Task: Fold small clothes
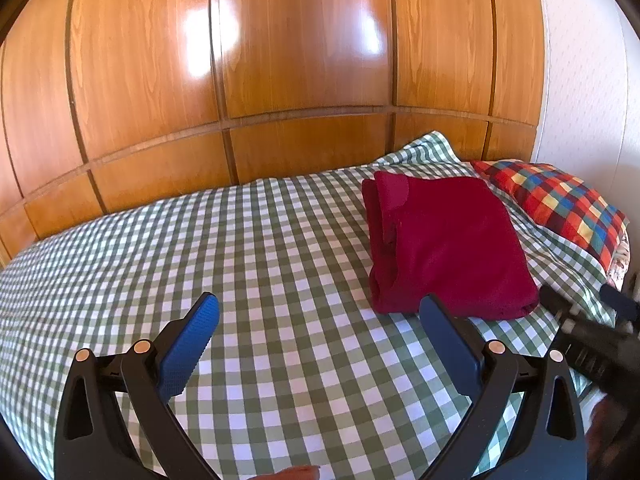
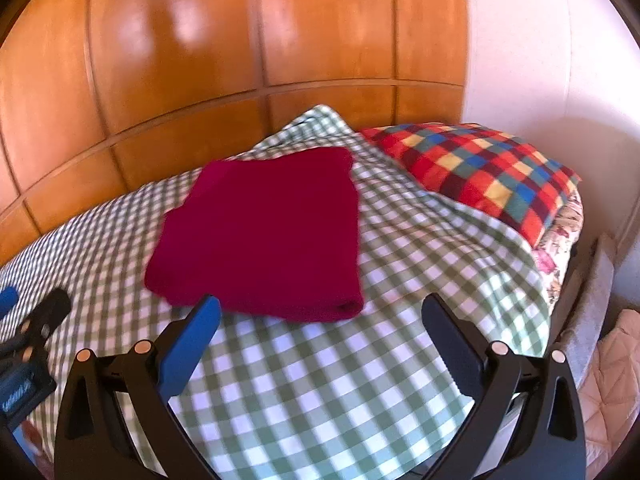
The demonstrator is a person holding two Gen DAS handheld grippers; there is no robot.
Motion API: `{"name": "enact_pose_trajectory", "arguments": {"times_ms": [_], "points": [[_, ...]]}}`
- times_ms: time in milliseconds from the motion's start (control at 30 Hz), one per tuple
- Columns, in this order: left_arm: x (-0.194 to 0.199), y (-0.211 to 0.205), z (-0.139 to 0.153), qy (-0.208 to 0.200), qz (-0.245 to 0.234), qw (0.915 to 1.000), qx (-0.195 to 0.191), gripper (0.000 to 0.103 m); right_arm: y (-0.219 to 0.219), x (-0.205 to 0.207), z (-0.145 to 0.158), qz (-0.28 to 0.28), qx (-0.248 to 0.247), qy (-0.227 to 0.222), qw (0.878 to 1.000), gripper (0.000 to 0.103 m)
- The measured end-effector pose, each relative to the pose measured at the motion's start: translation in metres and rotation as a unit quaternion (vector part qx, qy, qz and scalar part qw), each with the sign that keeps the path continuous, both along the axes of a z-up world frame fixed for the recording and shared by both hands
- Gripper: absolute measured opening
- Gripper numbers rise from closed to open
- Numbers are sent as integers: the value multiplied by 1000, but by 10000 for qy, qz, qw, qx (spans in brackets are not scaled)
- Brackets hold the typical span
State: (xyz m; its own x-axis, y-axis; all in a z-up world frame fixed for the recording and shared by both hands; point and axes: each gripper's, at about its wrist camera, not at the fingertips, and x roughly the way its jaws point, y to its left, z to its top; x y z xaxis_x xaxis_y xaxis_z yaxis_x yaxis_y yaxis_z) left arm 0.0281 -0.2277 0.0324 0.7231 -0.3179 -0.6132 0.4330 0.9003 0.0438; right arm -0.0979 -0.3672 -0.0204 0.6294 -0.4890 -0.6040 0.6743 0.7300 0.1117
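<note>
A dark red garment (image 1: 448, 240) lies folded into a thick rectangle on the green-and-white checked bed cover (image 1: 260, 248). In the left wrist view it sits right of centre, just beyond my right-hand finger. My left gripper (image 1: 320, 308) is open and empty, hovering over bare cover to the garment's left. In the right wrist view the garment (image 2: 264, 232) lies just ahead of my open, empty right gripper (image 2: 320, 308). The right gripper shows at the right edge of the left wrist view (image 1: 588, 320); the left gripper shows at the left edge of the right wrist view (image 2: 32, 328).
A multicoloured checked pillow (image 2: 480, 168) lies at the head of the bed, right of the garment. Wooden wardrobe panels (image 1: 280, 60) stand behind the bed. A white wall (image 2: 540, 60) is to the right. The bed's right edge (image 2: 560, 280) drops off near the pillow.
</note>
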Motion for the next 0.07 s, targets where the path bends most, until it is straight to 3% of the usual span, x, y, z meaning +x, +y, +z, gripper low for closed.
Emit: {"name": "enact_pose_trajectory", "arguments": {"times_ms": [67], "points": [[2, 0, -3, 56, 10, 10000, 1, 99, -16, -3, 1, -190, 96, -27, 9998, 101]]}}
